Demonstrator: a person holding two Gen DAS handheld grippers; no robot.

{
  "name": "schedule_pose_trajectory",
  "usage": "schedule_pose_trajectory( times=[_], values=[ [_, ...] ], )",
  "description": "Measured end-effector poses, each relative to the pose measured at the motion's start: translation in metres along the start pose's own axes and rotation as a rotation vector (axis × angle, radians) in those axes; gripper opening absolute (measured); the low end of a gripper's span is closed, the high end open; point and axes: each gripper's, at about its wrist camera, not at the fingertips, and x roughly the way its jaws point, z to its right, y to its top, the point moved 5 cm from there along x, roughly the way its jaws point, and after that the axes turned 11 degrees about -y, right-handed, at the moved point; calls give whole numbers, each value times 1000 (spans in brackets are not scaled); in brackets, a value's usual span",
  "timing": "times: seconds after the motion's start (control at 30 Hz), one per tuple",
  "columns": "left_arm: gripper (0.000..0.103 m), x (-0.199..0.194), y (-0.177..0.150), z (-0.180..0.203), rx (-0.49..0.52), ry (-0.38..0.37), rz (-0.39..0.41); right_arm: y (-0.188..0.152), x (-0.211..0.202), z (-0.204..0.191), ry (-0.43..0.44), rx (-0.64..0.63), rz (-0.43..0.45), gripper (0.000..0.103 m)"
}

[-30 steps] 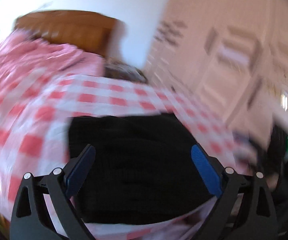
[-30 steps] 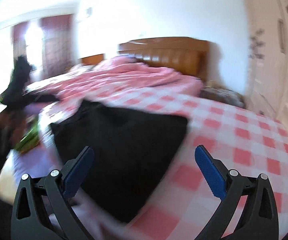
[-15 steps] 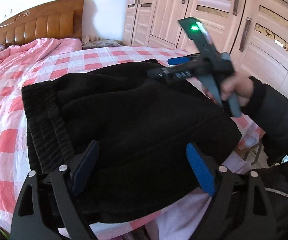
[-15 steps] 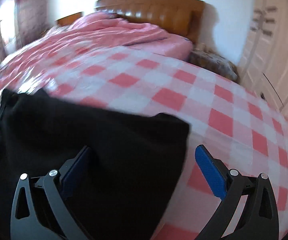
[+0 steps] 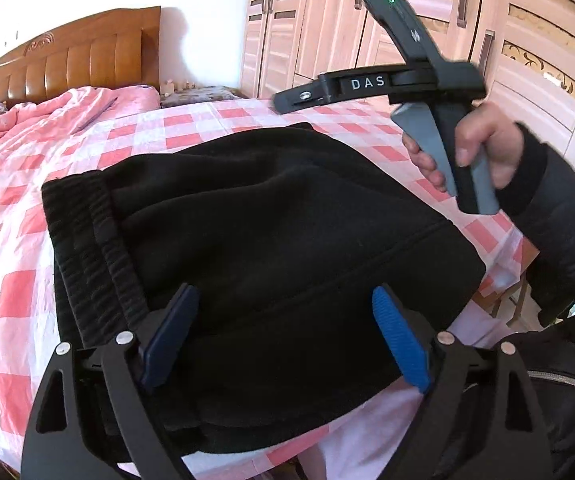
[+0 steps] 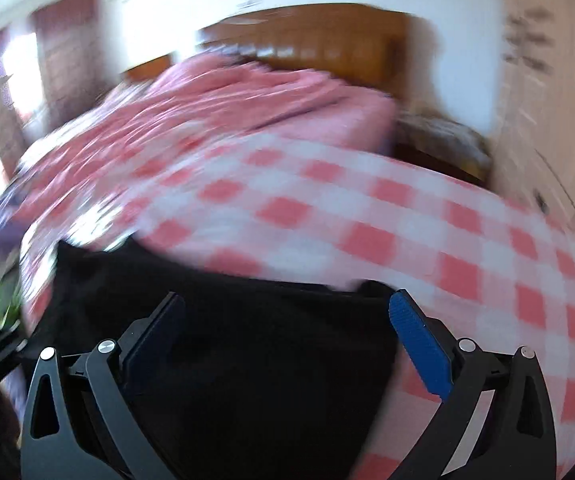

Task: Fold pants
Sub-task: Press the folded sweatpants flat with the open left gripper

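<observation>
A pair of black fleece pants (image 5: pixel 271 232) lies folded into a thick, roughly square bundle at the near edge of a bed covered with a pink-and-white checked sheet (image 5: pixel 11 272), the ribbed elastic waistband (image 5: pixel 87 232) running along the bundle's left side in the left wrist view. The left hand-held gripper (image 5: pixel 283 336) hovers low over the near part of the bundle with its blue-padded fingers (image 5: pixel 399 344) set wide apart and widening a little; the black fabric lies under and between them, but the pads do not press on it. In the same view the right hand-held gripper (image 5: pixel 287 102) is up in the air above the far right corner of the pants, its black body marked "DAS" and a green light showing on its upper arm, gripped by a hand (image 5: pixel 475 148) in a dark sleeve. The right wrist view is blurred, yet it shows that gripper's blue pads (image 6: pixel 419 344) standing wide apart with nothing clamped, the pants (image 6: pixel 247 360) below and the checked sheet beyond. A crumpled pink quilt (image 5: pixel 47 120) lies toward the carved wooden headboard (image 5: pixel 75 64), and a light wooden wardrobe with panelled doors (image 5: pixel 527 40) stands behind the bed on the right.
</observation>
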Motion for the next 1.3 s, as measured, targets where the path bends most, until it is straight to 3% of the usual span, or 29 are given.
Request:
schedule_pose_trajectory(
  times=[0.1,0.13,0.2,0.27,0.4,0.5,0.63,0.67,0.77,0.87,0.93,1.03,1.13,1.23,1.3],
  values=[
    [90,0,0,0,-2,1,3,0,31,-50,61,-146,-121,98],
    [90,0,0,0,-6,-2,7,2,47,-61,43,-179,-150,98],
    [90,-1,-1,0,-9,-6,9,7,72,-68,13,-178,-188,98],
    [89,-1,0,-2,-11,-9,12,15,85,-65,54,-111,-218,98],
    [90,-3,0,-5,-21,-35,20,27,68,-51,54,8,-167,98],
    [90,-3,0,-5,-24,-33,22,38,40,-49,189,110,-125,98],
    [95,-1,1,-2,-31,-30,30,35,39,-92,228,-47,-165,98],
    [95,0,1,-1,-27,-22,27,28,52,-104,196,-93,-192,98],
    [96,1,1,1,-16,2,6,19,80,-113,193,-106,-247,98],
    [96,-7,10,0,-87,-28,-9,40,55,-87,224,36,-144,98],
    [96,-18,24,-1,-143,-50,3,52,21,-59,366,171,-64,98],
    [101,-30,58,-6,-164,-68,76,48,-19,-16,442,251,35,99],
    [101,-12,76,-22,-193,-75,38,24,-25,22,437,259,31,99],
    [101,26,78,-56,-255,-69,-67,-2,-2,50,439,350,-82,99],
    [101,43,70,-73,-276,-39,-128,-13,11,69,261,347,-89,99]
  ],
)
